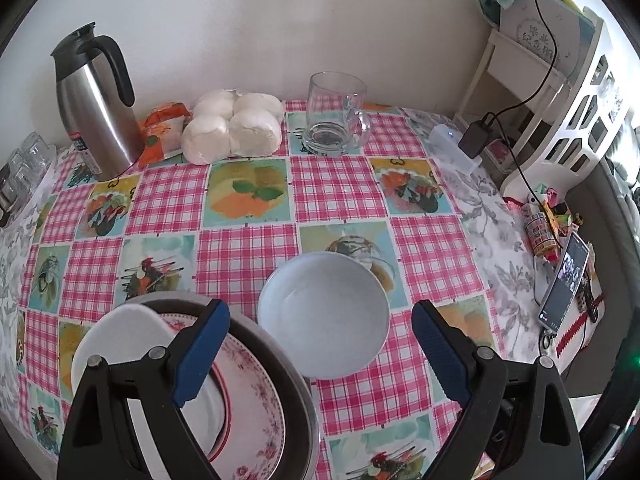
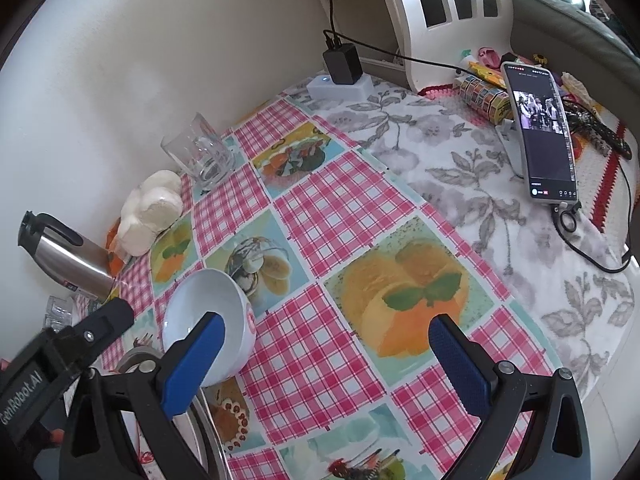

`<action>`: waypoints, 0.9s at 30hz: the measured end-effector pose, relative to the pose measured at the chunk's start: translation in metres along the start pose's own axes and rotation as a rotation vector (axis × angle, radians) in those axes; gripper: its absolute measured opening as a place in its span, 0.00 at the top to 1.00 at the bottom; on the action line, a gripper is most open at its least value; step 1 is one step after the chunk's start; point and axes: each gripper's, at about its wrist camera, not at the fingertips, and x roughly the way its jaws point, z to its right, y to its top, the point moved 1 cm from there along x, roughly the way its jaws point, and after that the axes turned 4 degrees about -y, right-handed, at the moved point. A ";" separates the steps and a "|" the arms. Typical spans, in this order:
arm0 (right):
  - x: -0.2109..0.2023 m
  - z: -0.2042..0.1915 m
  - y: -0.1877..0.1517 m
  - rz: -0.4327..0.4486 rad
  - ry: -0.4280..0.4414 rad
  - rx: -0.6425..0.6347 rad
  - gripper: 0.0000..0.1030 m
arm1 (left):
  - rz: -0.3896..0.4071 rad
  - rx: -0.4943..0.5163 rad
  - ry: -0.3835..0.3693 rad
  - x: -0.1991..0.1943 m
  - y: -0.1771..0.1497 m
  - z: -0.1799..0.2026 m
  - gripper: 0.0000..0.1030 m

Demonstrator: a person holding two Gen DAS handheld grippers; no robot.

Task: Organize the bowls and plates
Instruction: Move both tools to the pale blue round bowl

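Observation:
A white bowl (image 1: 324, 316) stands upright on the checked tablecloth (image 1: 336, 184), just ahead of my open, empty left gripper (image 1: 320, 344). To its left sits a metal pan (image 1: 298, 392) holding a pink floral plate (image 1: 248, 392) with a white plate (image 1: 116, 332) on top; my left finger is over them. In the right wrist view the same bowl (image 2: 208, 312) is at the lower left, behind the left finger of my open, empty right gripper (image 2: 328, 360). The left gripper's black body (image 2: 60, 356) shows at the left edge.
A steel thermos jug (image 1: 96, 108), a bag of white buns (image 1: 232, 128), an orange packet (image 1: 164, 128) and a glass mug (image 1: 336, 116) stand along the wall. Small glasses (image 1: 24, 164) are at far left. A power strip (image 2: 340, 84), a propped phone (image 2: 540, 132) and cables lie on the right.

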 end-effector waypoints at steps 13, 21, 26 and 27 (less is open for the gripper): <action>0.029 -0.025 0.003 -0.043 -0.002 -0.049 0.00 | -0.039 -0.029 -0.006 0.026 0.015 -0.004 0.10; 0.055 -0.047 -0.006 -0.088 -0.023 -0.102 0.00 | -0.061 -0.032 0.009 0.039 0.017 -0.008 0.10; 0.068 -0.051 -0.011 -0.114 -0.037 -0.099 0.05 | -0.069 -0.038 0.023 0.045 0.018 -0.012 0.11; 0.070 -0.051 -0.011 -0.118 -0.041 -0.097 0.07 | -0.070 -0.041 0.024 0.046 0.018 -0.013 0.11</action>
